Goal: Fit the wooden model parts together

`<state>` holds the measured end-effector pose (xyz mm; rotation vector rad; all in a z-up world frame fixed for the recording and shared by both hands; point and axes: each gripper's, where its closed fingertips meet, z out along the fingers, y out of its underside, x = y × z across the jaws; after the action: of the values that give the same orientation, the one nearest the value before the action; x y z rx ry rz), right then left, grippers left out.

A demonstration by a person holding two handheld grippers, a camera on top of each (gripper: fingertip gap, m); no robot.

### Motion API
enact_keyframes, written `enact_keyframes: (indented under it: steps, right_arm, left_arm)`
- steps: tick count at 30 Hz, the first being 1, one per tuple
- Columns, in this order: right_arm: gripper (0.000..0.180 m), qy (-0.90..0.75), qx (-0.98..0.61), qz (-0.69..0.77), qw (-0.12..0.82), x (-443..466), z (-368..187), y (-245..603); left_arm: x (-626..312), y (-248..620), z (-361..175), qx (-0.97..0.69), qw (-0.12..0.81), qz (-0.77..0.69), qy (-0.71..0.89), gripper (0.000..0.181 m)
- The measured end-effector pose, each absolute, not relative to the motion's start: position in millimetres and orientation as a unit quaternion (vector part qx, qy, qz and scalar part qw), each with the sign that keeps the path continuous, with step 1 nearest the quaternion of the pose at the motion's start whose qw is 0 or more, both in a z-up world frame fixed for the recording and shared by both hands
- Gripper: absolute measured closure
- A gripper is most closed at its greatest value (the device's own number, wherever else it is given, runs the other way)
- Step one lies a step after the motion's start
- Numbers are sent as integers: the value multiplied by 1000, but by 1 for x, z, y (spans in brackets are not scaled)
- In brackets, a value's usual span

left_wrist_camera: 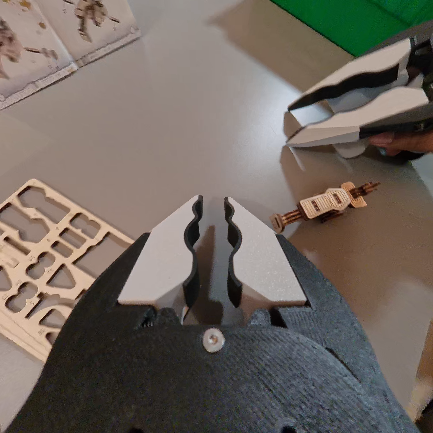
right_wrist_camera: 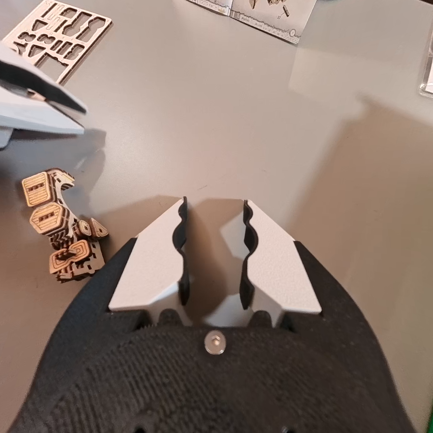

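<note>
Presently, the left gripper (left_wrist_camera: 213,199) hangs over the grey table (left_wrist_camera: 187,117) with its fingers parted by a narrow gap and nothing between them. The right gripper (right_wrist_camera: 214,201) is likewise empty, its fingers spread wider apart above bare tabletop. The assembled wooden model (left_wrist_camera: 321,207) lies on the table between the two tools: in the left wrist view it sits just right of the left gripper's right finger, and below the right gripper (left_wrist_camera: 289,125), which enters from the upper right, jaws parted, with a hand (left_wrist_camera: 398,145) visible at its grip. In the right wrist view the wooden model (right_wrist_camera: 63,225) lies just left of that gripper's left finger, apart from it, with the left gripper (right_wrist_camera: 79,117) above it at the left edge. A punched-out wooden parts sheet (left_wrist_camera: 44,257) lies flat to the left of the left gripper. An instruction leaflet (left_wrist_camera: 46,42) lies at the far side of the table. A clear plastic item (right_wrist_camera: 425,70), cut off by the frame, sits at the right edge of the right wrist view.
</note>
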<state>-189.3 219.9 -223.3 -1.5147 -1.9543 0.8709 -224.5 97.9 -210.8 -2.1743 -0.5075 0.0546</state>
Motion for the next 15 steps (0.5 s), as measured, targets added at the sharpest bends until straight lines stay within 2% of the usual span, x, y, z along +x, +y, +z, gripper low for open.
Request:
enact_keyframes:
  steps: [3, 8, 9, 12, 15]
  right_arm:
    - [132, -720, -559, 321, 257, -189, -223, 220]
    - [133, -718, -562, 321, 256, -192, -223, 221]
    - [139, -714, -563, 321, 263, -196, -221, 223]
    - [147, -684, -533, 377, 326, -214, -173, 217]
    - [151, -651, -475, 438, 398, -223, -121, 199]
  left_arm:
    - [-246, 80, -193, -841, 477, 33, -254, 169]
    - [-296, 13, -149, -769, 530, 72, -351, 166]
    - [-305, -3, -151, -762, 526, 92, -367, 165]
    - [-322, -45, -164, -747, 511, 157, -396, 164]
    - [-318, -65, -162, -725, 528, 153, -415, 163]
